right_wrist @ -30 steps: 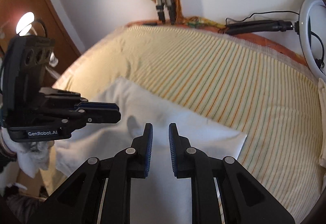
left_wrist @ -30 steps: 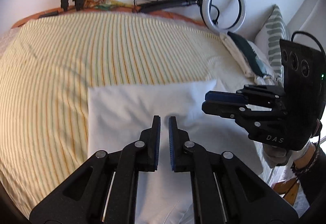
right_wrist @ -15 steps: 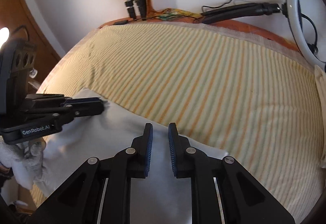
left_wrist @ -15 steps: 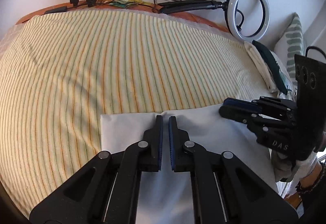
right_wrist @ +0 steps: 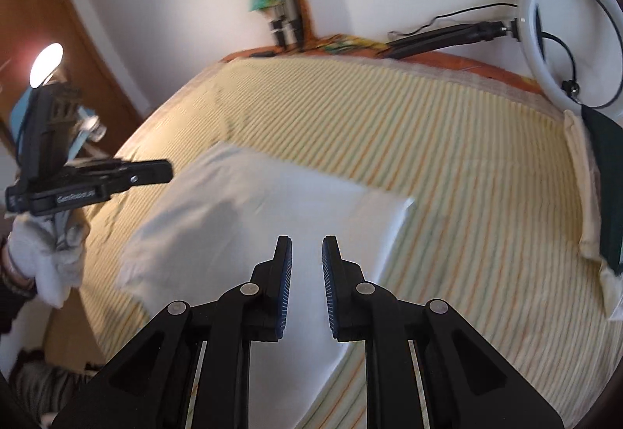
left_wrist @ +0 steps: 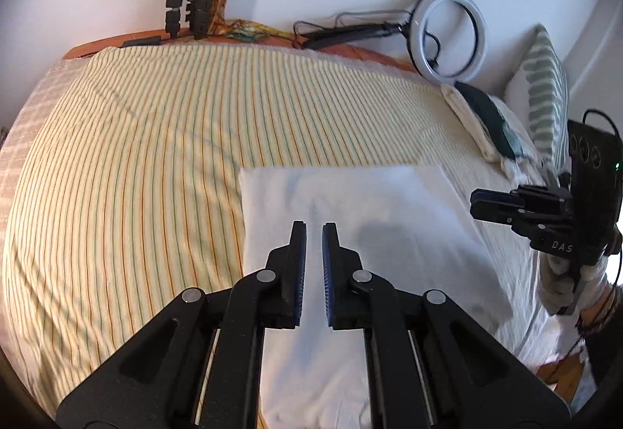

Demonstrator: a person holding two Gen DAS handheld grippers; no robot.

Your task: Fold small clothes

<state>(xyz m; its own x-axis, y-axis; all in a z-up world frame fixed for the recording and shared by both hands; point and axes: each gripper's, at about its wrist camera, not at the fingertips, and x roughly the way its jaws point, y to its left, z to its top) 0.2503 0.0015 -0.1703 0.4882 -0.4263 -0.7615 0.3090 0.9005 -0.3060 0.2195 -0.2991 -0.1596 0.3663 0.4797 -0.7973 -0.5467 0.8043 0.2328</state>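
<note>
Left wrist view: white garment [left_wrist: 350, 210] lies folded flat on striped bedsheet [left_wrist: 136, 156].
Left gripper [left_wrist: 314, 230]: narrow gap, empty.
Right gripper [right_wrist: 307, 246]: slightly parted, empty.
Next: likely regrasp an edge.

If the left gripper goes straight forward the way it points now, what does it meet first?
Most likely the white cloth: the left gripper, jaws slightly apart and empty, points down over it. Past the cloth lies the striped sheet. Depth is unclear.

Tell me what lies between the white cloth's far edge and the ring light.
Only bare striped bedsheet, seen in the left wrist view: it runs from the white cloth up to the ring light at the wall. Nothing rests on that stretch.
</note>
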